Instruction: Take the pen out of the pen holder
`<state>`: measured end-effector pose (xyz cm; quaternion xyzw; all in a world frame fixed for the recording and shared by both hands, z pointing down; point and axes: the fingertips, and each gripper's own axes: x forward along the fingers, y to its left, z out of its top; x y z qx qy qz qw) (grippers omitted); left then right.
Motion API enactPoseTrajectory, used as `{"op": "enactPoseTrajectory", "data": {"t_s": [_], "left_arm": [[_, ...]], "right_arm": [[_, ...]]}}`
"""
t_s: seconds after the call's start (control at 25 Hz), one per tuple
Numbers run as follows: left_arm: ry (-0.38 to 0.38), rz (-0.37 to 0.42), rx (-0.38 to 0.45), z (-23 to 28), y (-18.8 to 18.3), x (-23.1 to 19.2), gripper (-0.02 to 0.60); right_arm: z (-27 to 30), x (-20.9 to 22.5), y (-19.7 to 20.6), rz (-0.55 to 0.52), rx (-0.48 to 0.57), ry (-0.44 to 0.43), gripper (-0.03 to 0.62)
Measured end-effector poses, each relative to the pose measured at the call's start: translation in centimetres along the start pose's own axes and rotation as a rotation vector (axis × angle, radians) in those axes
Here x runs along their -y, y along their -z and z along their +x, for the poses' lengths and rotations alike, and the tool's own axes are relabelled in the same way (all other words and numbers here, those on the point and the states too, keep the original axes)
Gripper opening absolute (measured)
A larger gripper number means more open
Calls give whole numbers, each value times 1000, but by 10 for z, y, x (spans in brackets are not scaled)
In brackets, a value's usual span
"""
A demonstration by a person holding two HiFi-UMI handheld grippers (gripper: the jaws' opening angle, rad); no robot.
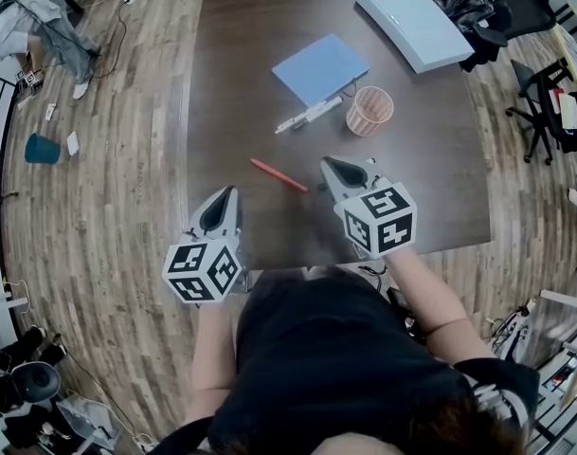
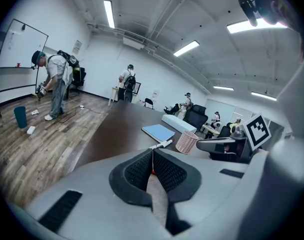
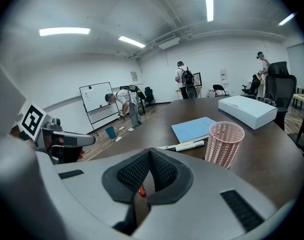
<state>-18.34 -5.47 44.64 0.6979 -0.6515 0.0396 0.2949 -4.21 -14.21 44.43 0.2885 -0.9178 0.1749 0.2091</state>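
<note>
1. While poised low over the near edge of the dark surface (image 1: 241, 83), clenched tip to tip on nothing: jaws of the left gripper (image 1: 228, 193).
2. Likewise pressed together and empty, pads (image 3: 164, 171) meeting along a thin seam: jaws of the right gripper (image 1: 330, 163).
3. Lies flat on the surface between the two grippers, touched by neither, one end near the right gripper's tips: red pen (image 1: 279, 175). Shows only as a red speck below the closed seam in each gripper view.
4. Stands upright farther back on the surface, apart from the red pen: pink mesh pen holder (image 1: 369, 110).
5. Rests flat just left of the pen holder in the head view, along the near edge of a blue notebook (image 1: 320, 68): white marker (image 1: 309, 115).
6. Sits toward the far right corner of the surface: white box (image 1: 414, 24).
7. Off the surface, on the wood floor (image 1: 108, 188): teal bin (image 1: 42, 148), plus a person (image 2: 52, 84) bent forward beside a whiteboard (image 2: 19, 46).
</note>
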Motion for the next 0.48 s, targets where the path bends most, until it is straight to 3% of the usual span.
{"op": "enactPoseTrajectory", "data": {"t_s": [0.48], "left_arm": [[1,-4,2,-5,0,-6,31]], "right_arm": [[4,-8,-4,-16,0,-8,17]]}}
